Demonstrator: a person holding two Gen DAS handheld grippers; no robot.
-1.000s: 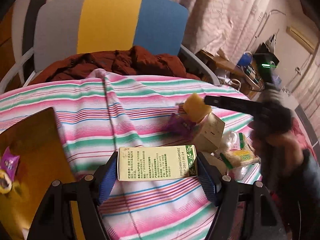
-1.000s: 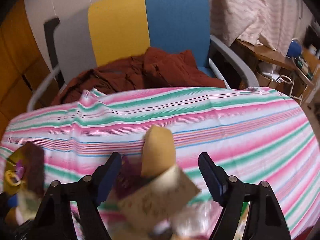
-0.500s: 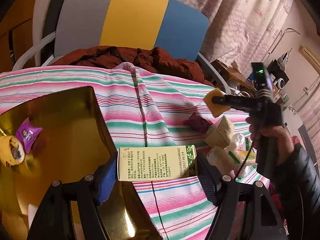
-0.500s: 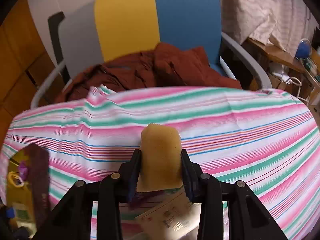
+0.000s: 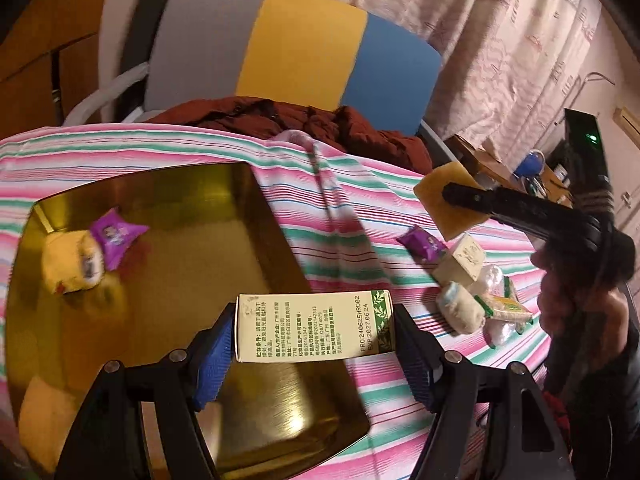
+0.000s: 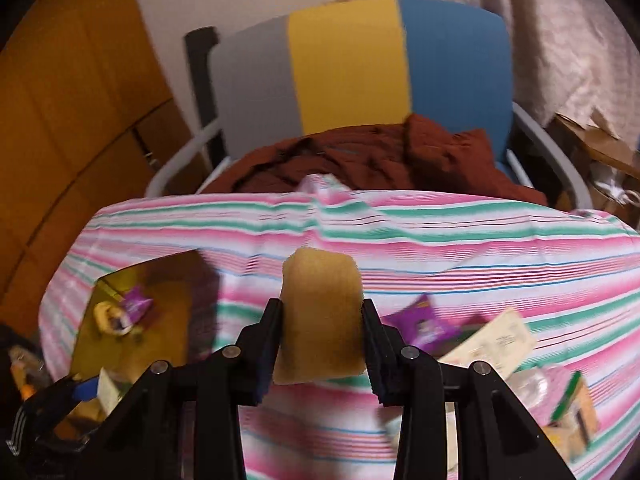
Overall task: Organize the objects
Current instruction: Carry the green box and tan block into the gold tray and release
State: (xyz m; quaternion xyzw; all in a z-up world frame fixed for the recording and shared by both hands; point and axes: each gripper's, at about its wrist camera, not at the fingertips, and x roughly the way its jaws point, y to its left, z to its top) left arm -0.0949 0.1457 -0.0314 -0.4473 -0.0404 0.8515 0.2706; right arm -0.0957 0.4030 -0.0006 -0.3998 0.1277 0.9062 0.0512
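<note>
Clamped between the blue pads of the left gripper [image 5: 312, 330] at the lower centre of the left wrist view is a cream carton [image 5: 314, 327] with printed text and a green leaf band, held flat over the near right edge of a gold metal tray [image 5: 276, 416]. Inside the tray, at the left of that frame, lie a purple snack packet [image 5: 116, 236] and a yellow packet [image 5: 70, 266], touching. At the centre of the right wrist view, the right gripper [image 6: 322, 338] pinches a yellow sponge [image 6: 320, 316] upright above the pink and green striped tablecloth [image 6: 480, 240]. On the cloth at the right of the left wrist view sit another purple packet [image 5: 422, 243], a small beige box [image 5: 462, 262] and some clear-wrapped items [image 5: 494, 312], close together. Beyond the table stands a grey, yellow and blue chair [image 6: 344, 68] with a rust-red garment [image 6: 372, 160] heaped on its seat.
</note>
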